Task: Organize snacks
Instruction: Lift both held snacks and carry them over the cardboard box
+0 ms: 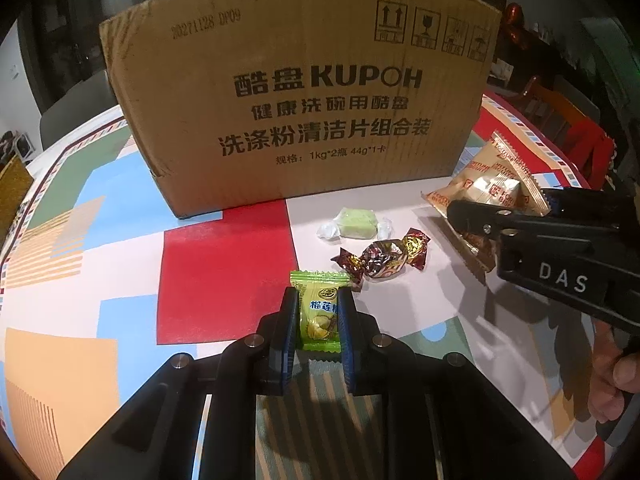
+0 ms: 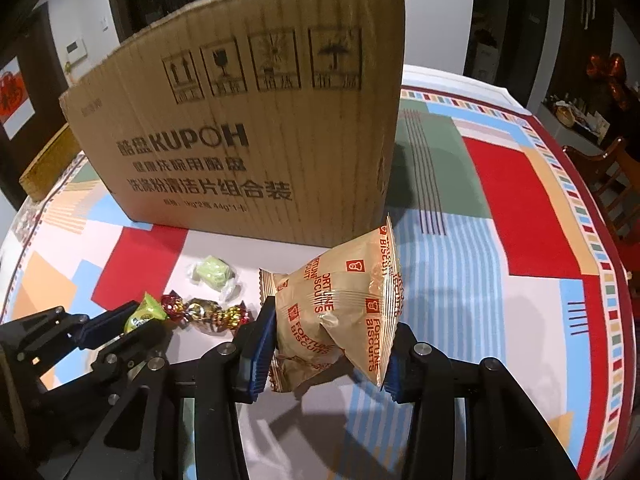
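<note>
Four snacks and one cardboard box (image 1: 304,92) show. The left gripper (image 1: 318,316) clamps a green durian candy (image 1: 319,312), long axis along its fingers. The right gripper (image 2: 328,344) pinches a Fortune Biscuits packet (image 2: 340,308) crosswise. Ahead lie a pale green candy (image 1: 354,222) and a foil candy (image 1: 384,260).

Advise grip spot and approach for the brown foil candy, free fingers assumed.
Take the brown foil candy across its bulging middle, coming from above. It lies flat on the table; both twisted ends are thin and floppy, and the pale green candy sits close behind.
</note>
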A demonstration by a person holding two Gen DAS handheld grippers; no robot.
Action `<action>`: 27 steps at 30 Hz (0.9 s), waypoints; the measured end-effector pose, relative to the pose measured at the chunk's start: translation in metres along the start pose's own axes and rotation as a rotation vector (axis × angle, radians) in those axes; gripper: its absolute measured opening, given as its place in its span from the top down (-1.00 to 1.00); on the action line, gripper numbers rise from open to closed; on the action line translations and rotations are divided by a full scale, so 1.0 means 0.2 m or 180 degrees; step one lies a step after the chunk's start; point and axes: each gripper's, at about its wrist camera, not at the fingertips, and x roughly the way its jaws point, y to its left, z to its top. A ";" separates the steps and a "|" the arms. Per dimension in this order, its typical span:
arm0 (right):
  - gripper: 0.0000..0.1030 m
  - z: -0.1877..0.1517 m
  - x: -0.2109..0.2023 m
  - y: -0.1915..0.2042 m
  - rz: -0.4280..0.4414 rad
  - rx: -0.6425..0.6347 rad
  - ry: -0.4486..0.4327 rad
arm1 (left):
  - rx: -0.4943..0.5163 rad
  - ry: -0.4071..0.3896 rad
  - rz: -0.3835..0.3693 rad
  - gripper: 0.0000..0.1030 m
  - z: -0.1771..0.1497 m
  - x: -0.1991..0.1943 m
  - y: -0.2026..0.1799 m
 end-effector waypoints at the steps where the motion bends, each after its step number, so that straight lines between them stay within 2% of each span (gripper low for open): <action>1: 0.12 0.00 -0.01 0.00 -0.0005 -0.0002 -0.0016 | 0.0000 -0.0011 0.0002 0.62 0.00 -0.01 0.00; 27: 0.12 0.10 -0.34 0.07 -0.0023 -0.0049 -0.0387 | -0.0100 -0.0400 0.0104 0.62 0.07 -0.34 0.08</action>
